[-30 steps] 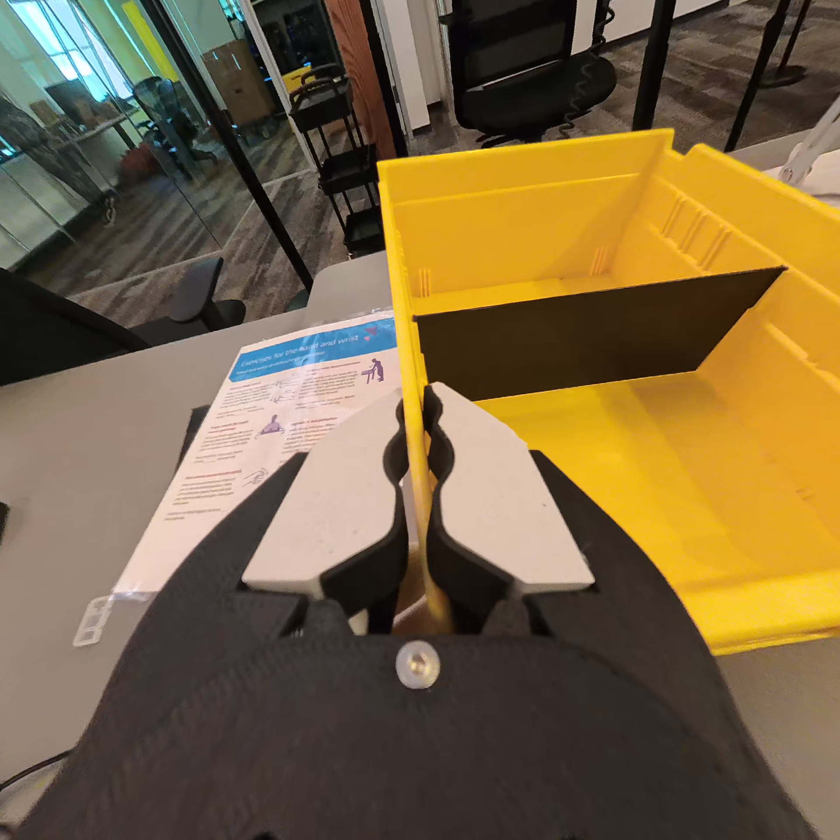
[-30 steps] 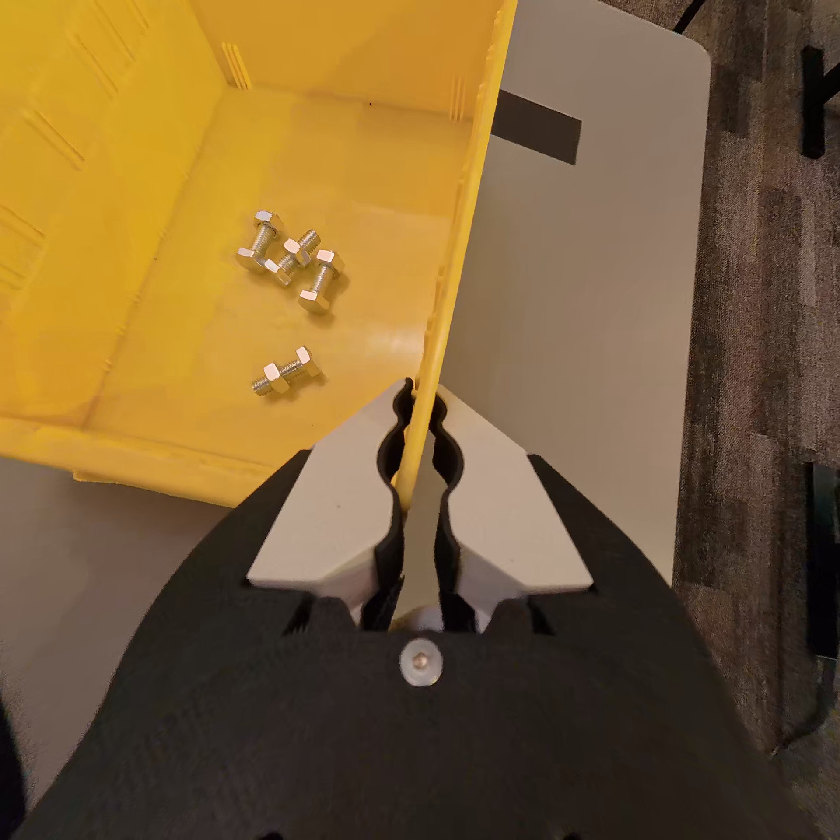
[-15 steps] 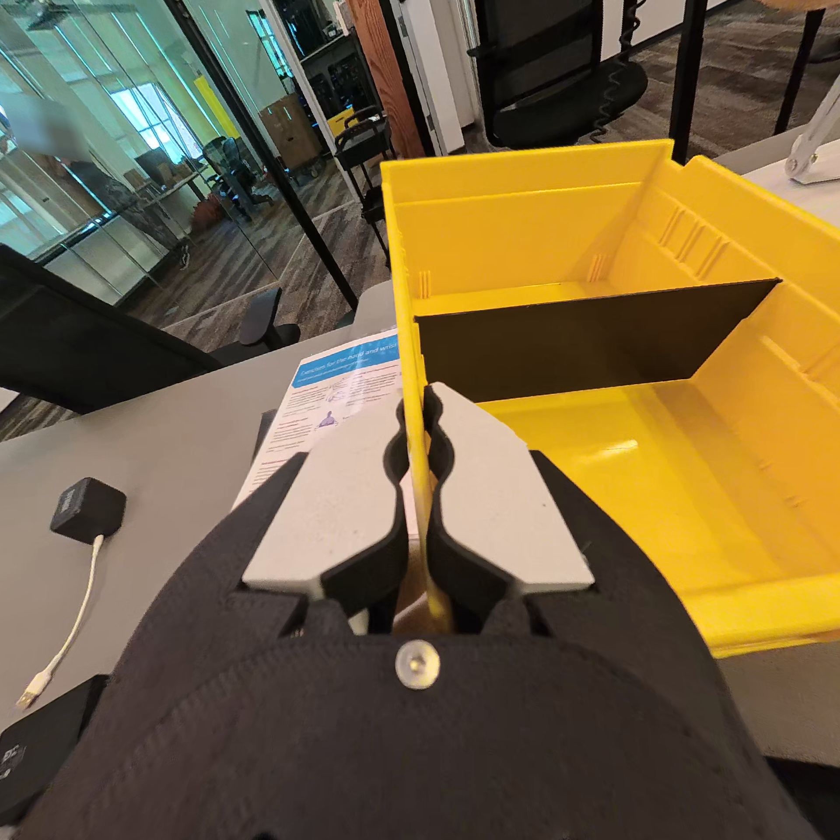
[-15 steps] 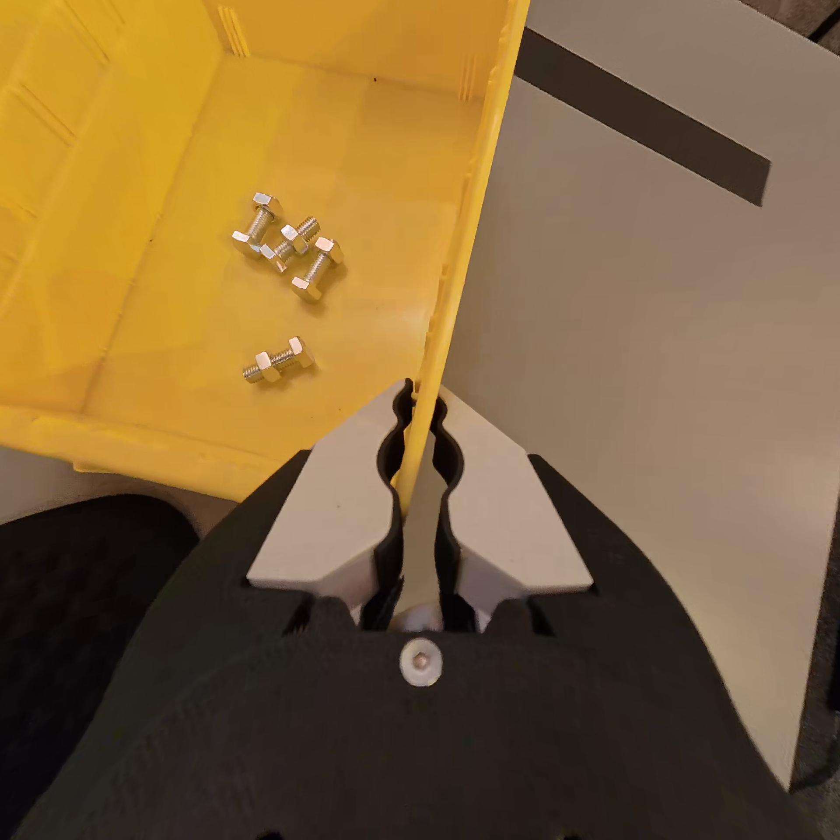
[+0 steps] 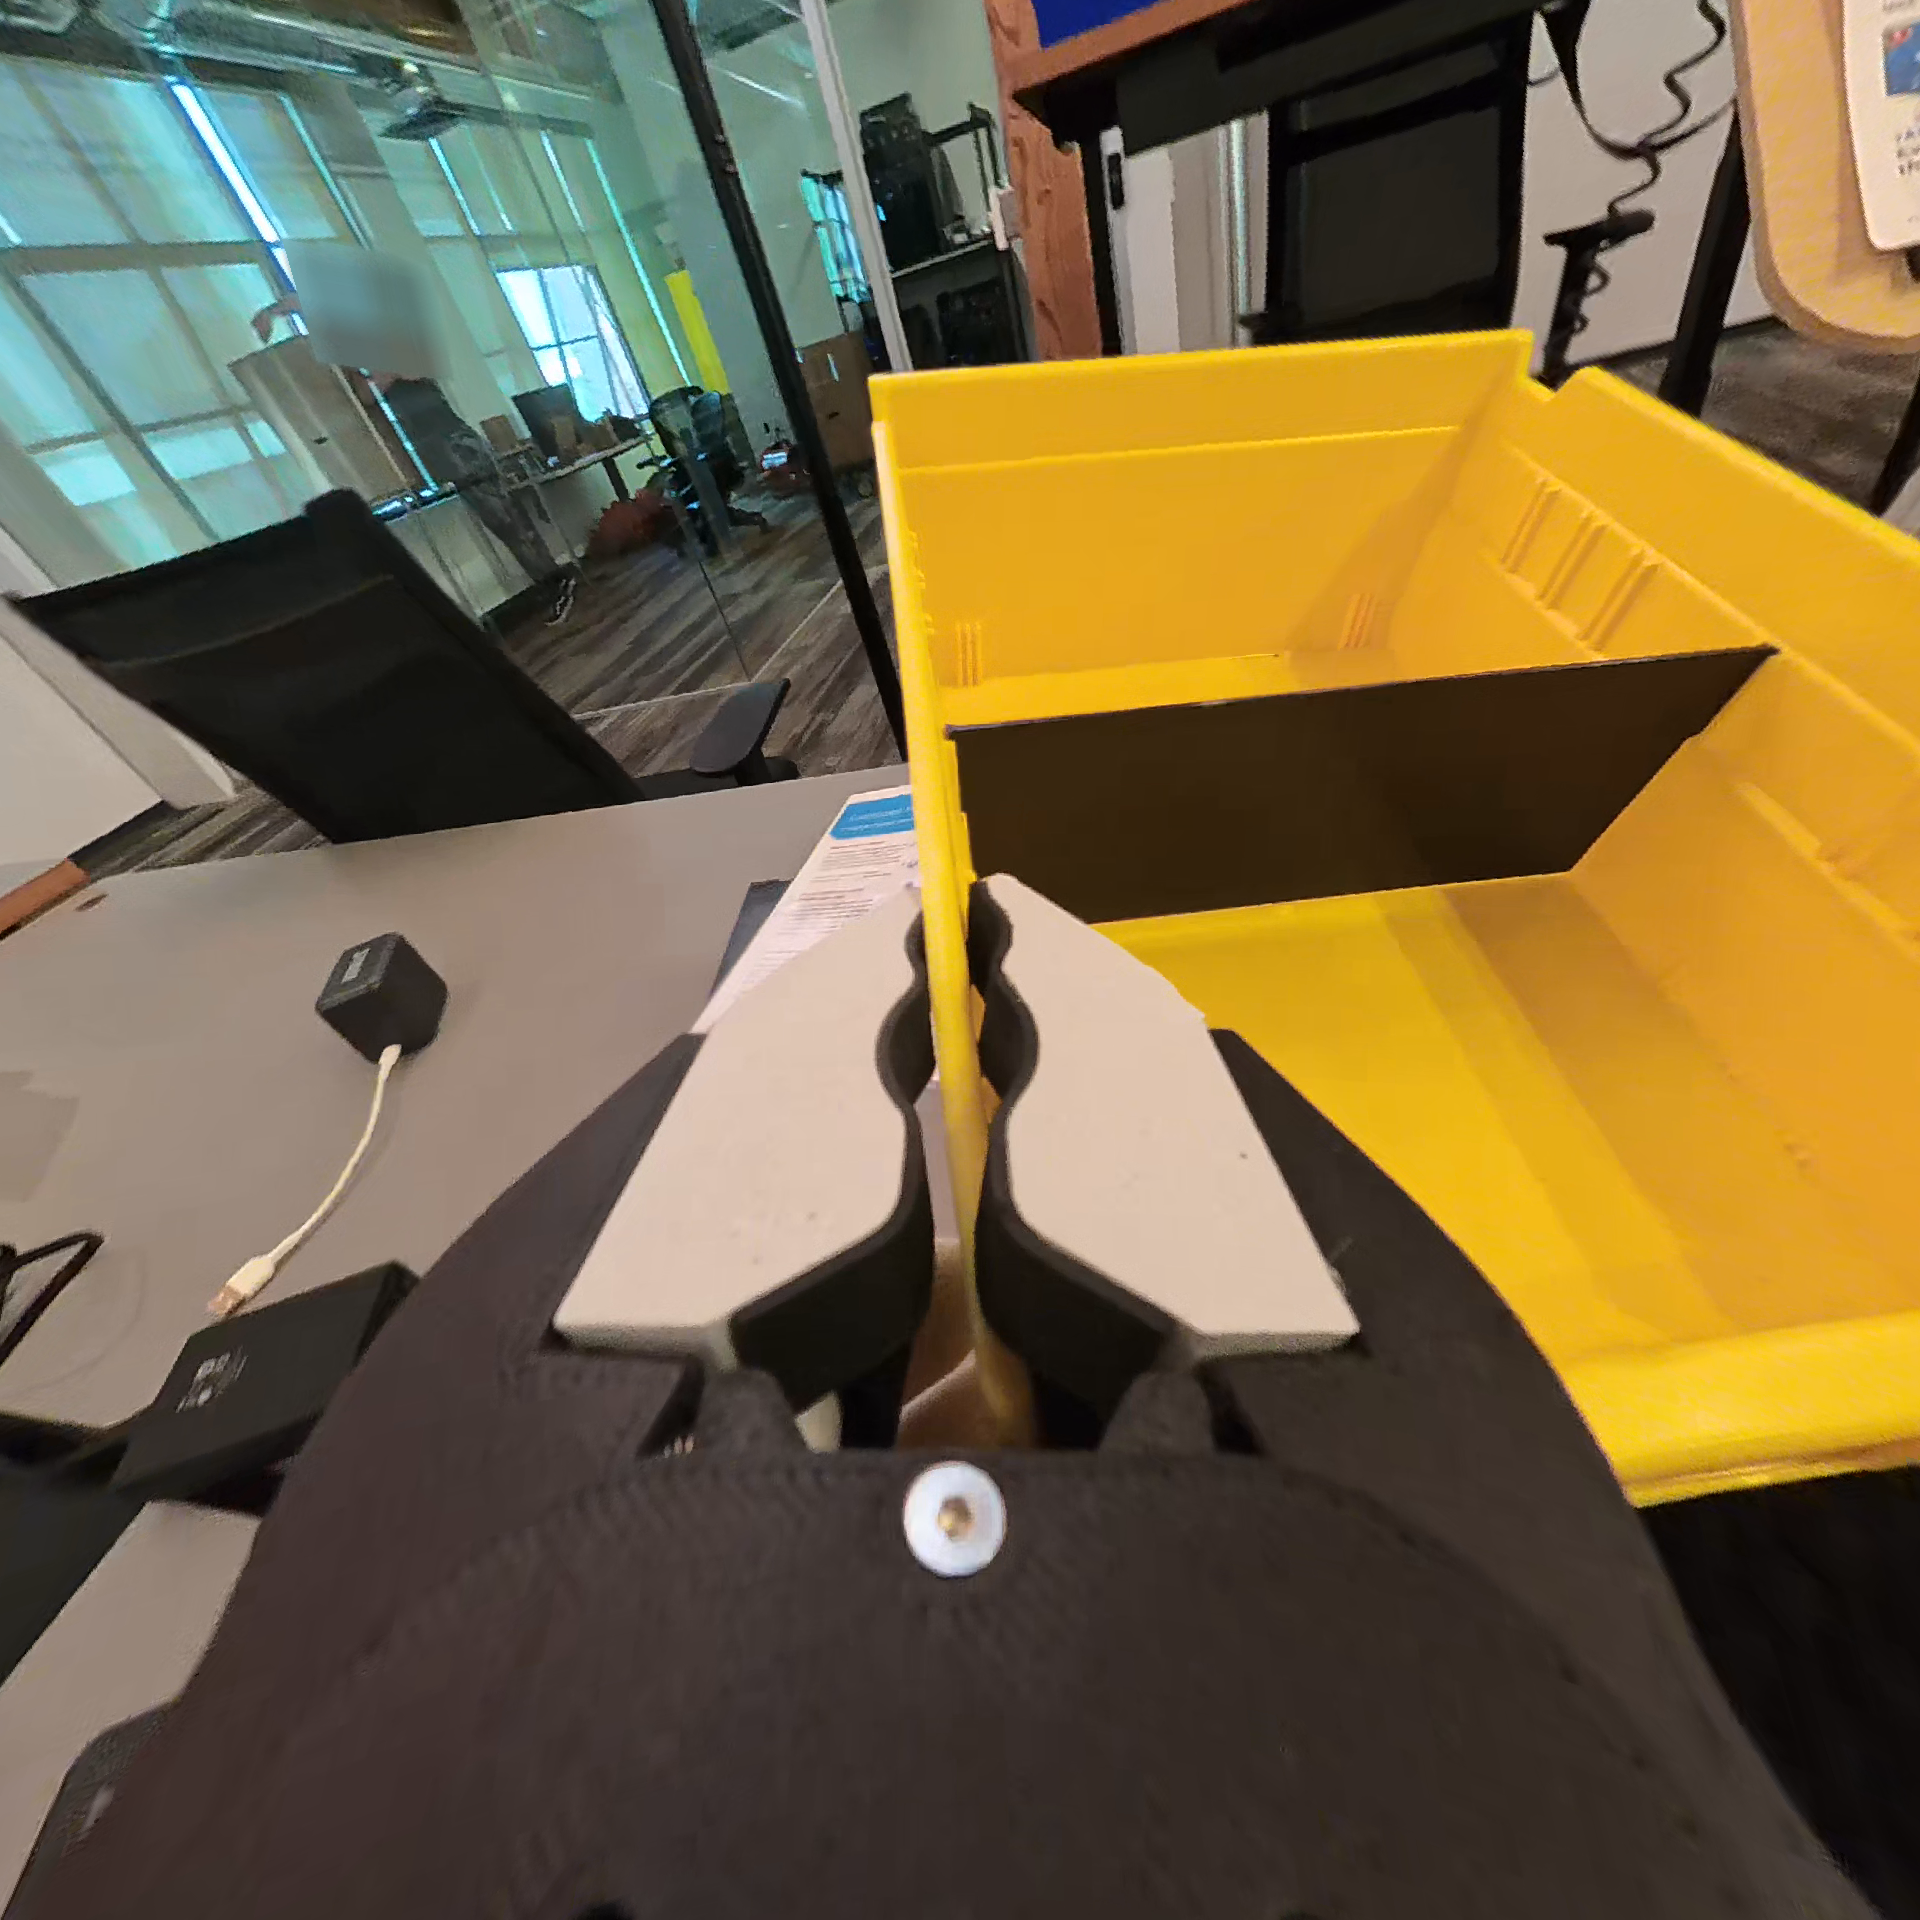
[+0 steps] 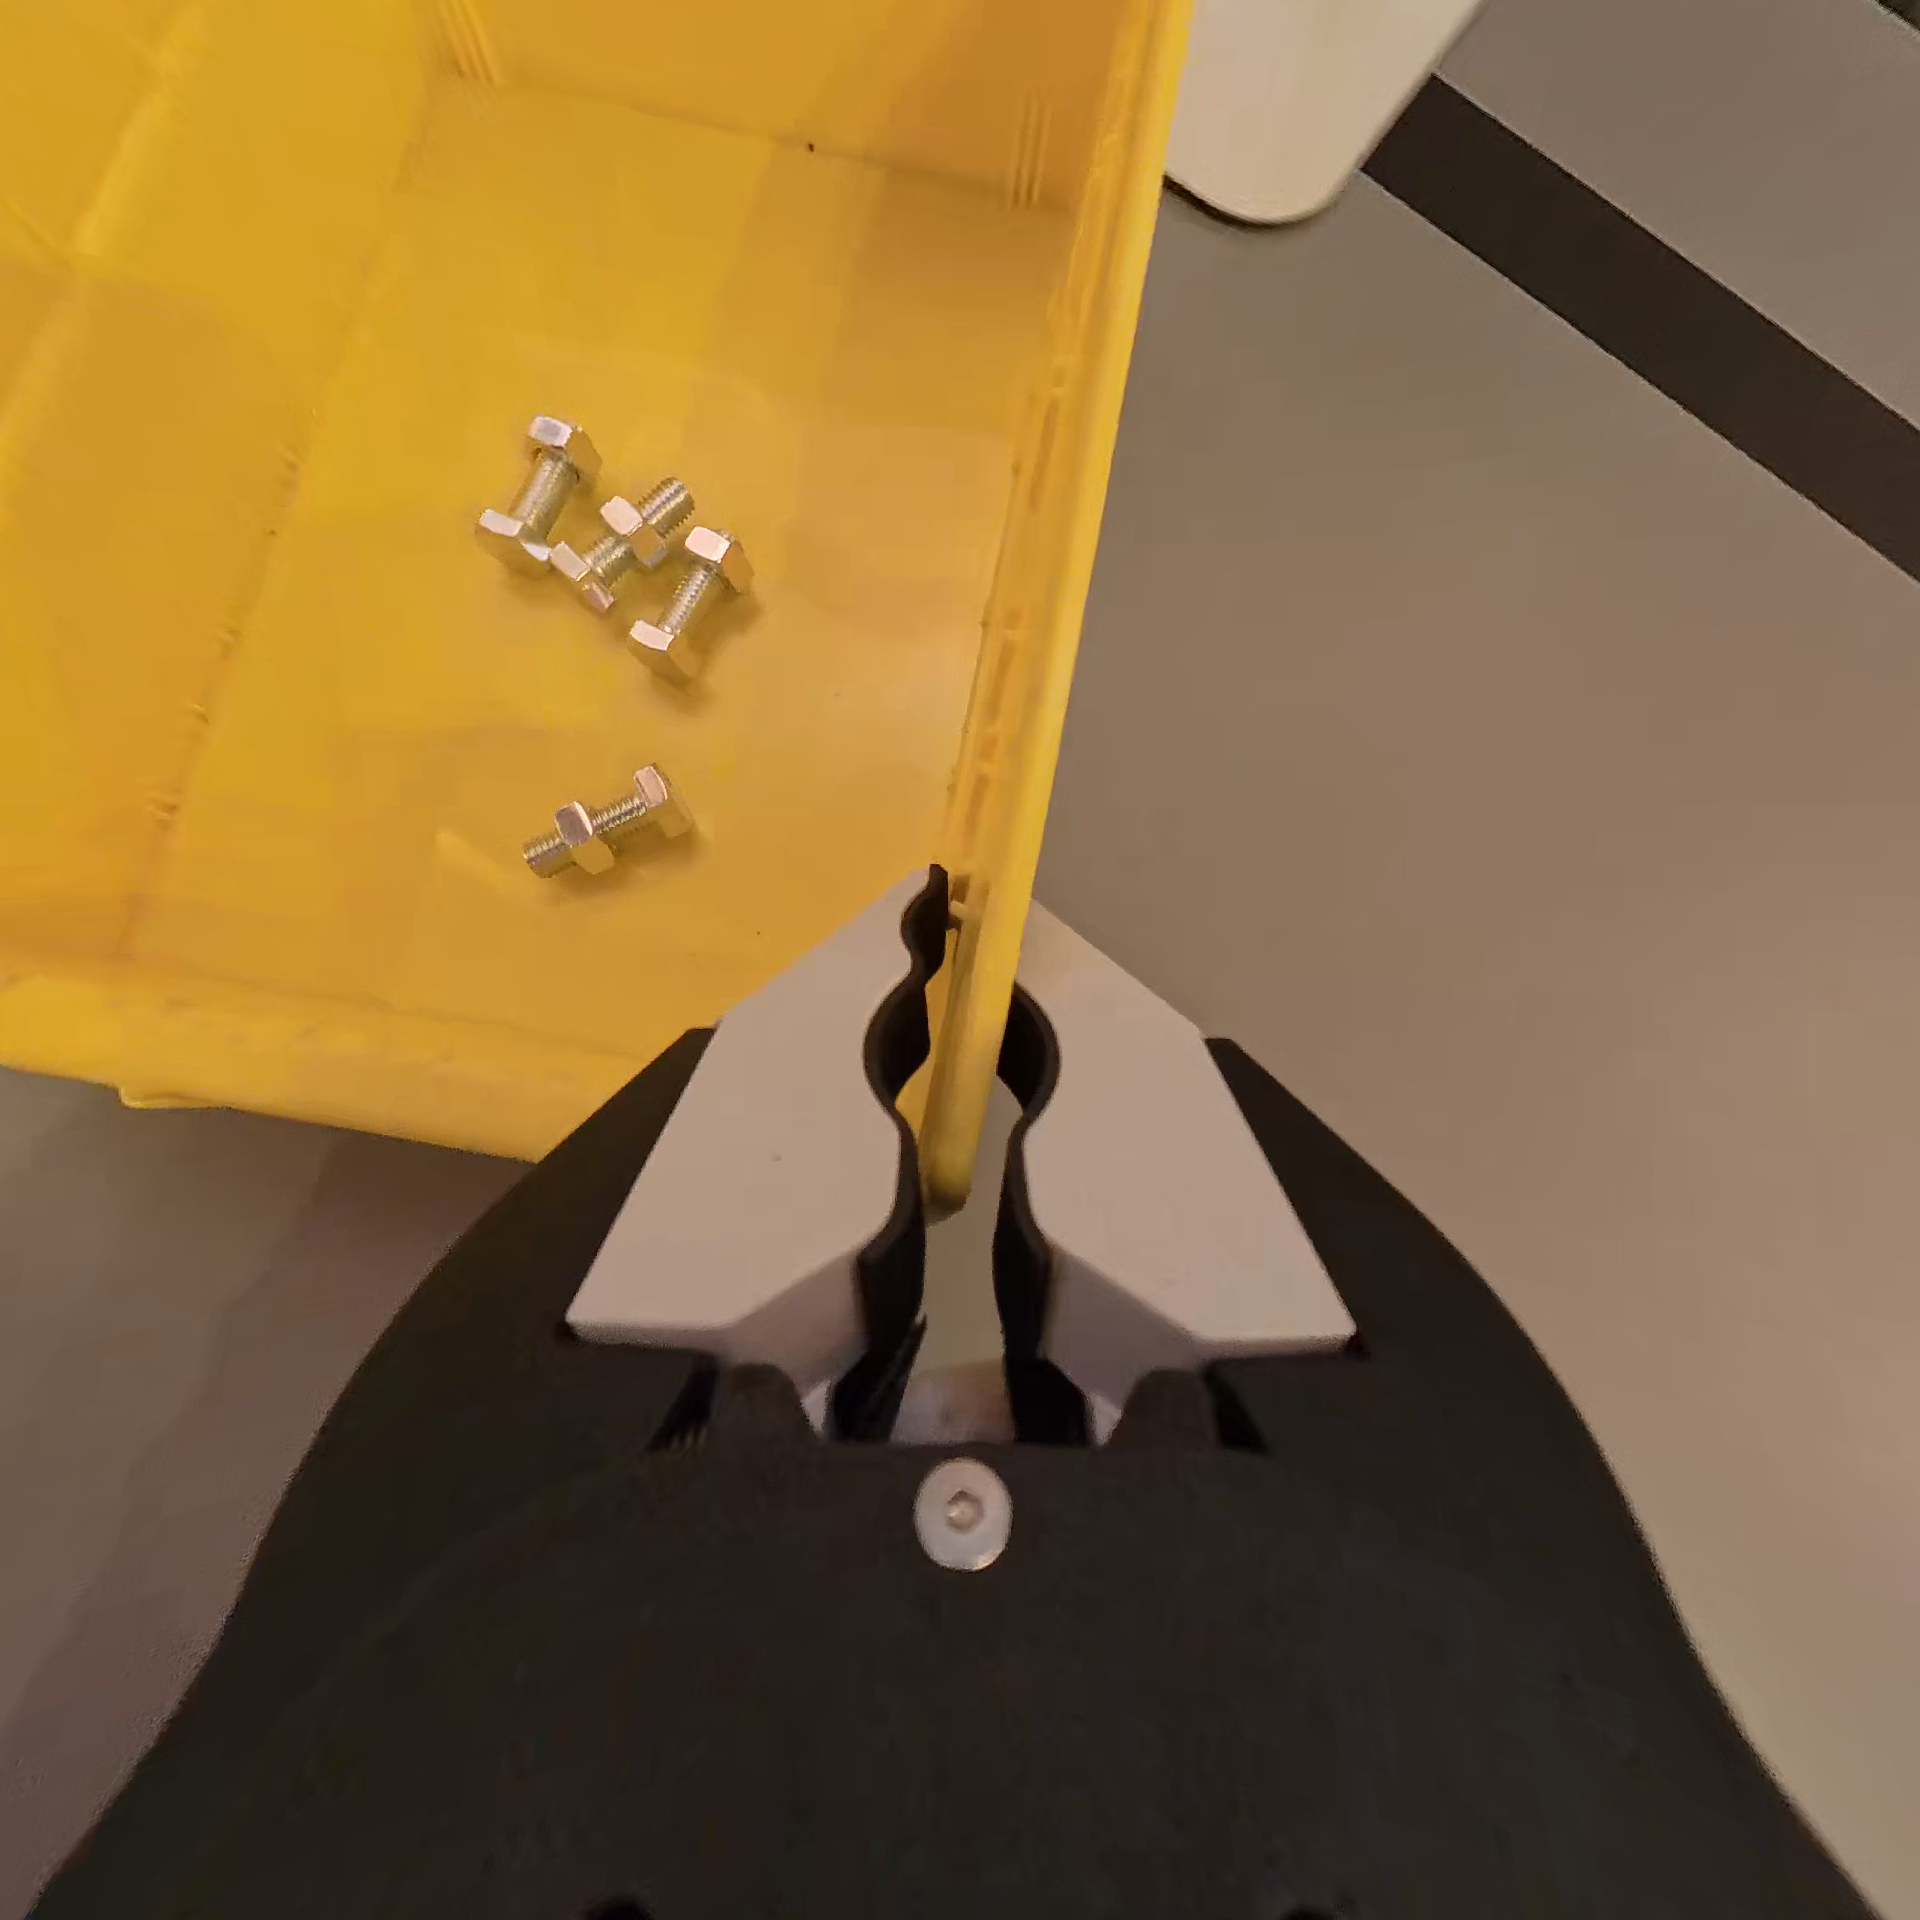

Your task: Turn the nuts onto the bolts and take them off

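While both grippers gripped opposite side walls of the yellow bin (image 5: 1195, 499), nothing had yet been picked up. At the far left of the left wrist view a black charger (image 5: 380, 995) with a white cable (image 5: 322, 1195) lay on the grey table (image 5: 582, 914), and a printed sheet (image 5: 842, 894) sat just beside the bin's left wall. The left gripper (image 5: 954, 925) was closed narrow on that wall, one finger outside and one inside the bin. Beyond it a black divider (image 5: 1330, 790) split the bin, and the near compartment on that side looked empty.

Further right, in the right wrist view, the bolts (image 6: 613, 540) lay on the bin floor with nuts already threaded on: three touching in a cluster, and a fourth bolt (image 6: 608, 823) apart and nearer the gripper. The right gripper (image 6: 982, 914) pinched the bin's right wall (image 6: 1081, 520) just as narrowly.

The step in hand seemed to be positioning the bin. To do it well, both grippers would need to move together and keep it level, so the bolts did not roll. After setting it flat, each should open fully before lifting off the wall; the lone bolt looked the easiest first pick
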A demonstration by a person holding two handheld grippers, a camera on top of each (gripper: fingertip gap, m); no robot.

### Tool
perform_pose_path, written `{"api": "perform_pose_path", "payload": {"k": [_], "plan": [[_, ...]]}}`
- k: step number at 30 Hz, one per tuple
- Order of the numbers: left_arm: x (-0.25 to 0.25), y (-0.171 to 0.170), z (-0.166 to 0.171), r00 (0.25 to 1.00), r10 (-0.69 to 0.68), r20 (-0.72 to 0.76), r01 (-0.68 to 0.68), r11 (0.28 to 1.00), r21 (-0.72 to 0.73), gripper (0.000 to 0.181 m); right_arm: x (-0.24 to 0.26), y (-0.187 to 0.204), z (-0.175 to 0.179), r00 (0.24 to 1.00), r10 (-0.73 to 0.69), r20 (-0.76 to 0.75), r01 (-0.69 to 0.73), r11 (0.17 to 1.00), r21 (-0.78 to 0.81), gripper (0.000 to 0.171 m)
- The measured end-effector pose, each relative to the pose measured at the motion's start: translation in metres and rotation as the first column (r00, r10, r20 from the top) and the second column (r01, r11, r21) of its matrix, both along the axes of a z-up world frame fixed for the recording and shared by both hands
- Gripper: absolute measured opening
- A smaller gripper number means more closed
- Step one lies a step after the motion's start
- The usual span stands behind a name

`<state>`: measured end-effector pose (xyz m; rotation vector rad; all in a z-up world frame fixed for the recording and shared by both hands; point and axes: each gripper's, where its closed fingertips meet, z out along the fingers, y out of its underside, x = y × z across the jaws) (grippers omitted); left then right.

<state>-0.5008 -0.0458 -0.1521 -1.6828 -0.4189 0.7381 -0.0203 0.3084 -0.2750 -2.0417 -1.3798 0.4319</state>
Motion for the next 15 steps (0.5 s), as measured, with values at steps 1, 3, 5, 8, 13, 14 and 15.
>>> {"api": "perform_pose_path", "payload": {"k": [1, 3, 5, 8, 13, 14, 15], "plan": [[0.0, -0.009, 0.002, 1.0, 0.008, 0.006, -0.009, 1.0, 0.021, 0.004, -0.015, -0.003, 0.0, 1.0, 0.007, -0.013, -0.007, 1.0, -0.008, 0.001], [0.001, -0.025, 0.006, 1.0, 0.021, 0.023, -0.022, 0.997, 0.071, 0.004, -0.043, -0.009, 0.0, 0.998, 0.056, -0.009, -0.055, 0.998, 0.033, 0.007], [0.002, -0.038, 0.012, 0.999, 0.025, 0.035, -0.029, 0.992, 0.122, 0.004, -0.06, -0.014, 0.017, 0.993, 0.117, -0.012, -0.114, 0.985, 0.132, 0.048], [0.005, -0.053, 0.019, 0.999, 0.006, 0.054, -0.018, 0.976, 0.215, 0.004, -0.07, -0.038, 0.071, 0.946, 0.324, -0.019, -0.292, 0.874, 0.388, 0.051], [0.012, -0.065, 0.03, 0.996, -0.054, 0.071, 0.028, 0.944, 0.33, 0.003, -0.083, -0.14, 0.041, 0.587, 0.739, 0.33, -0.8, 0.468, 0.375, 0.061], [0.013, -0.067, 0.033, 0.996, -0.06, 0.067, 0.034, 0.939, 0.342, 0.003, -0.089, -0.134, 0.023, 0.55, 0.714, 0.433, -0.831, 0.418, 0.367, 0.067], [0.015, -0.069, 0.036, 0.996, -0.064, 0.064, 0.038, 0.936, 0.351, 0.003, -0.094, -0.129, 0.006, 0.506, 0.707, 0.495, -0.861, 0.373, 0.346, 0.063]]}}
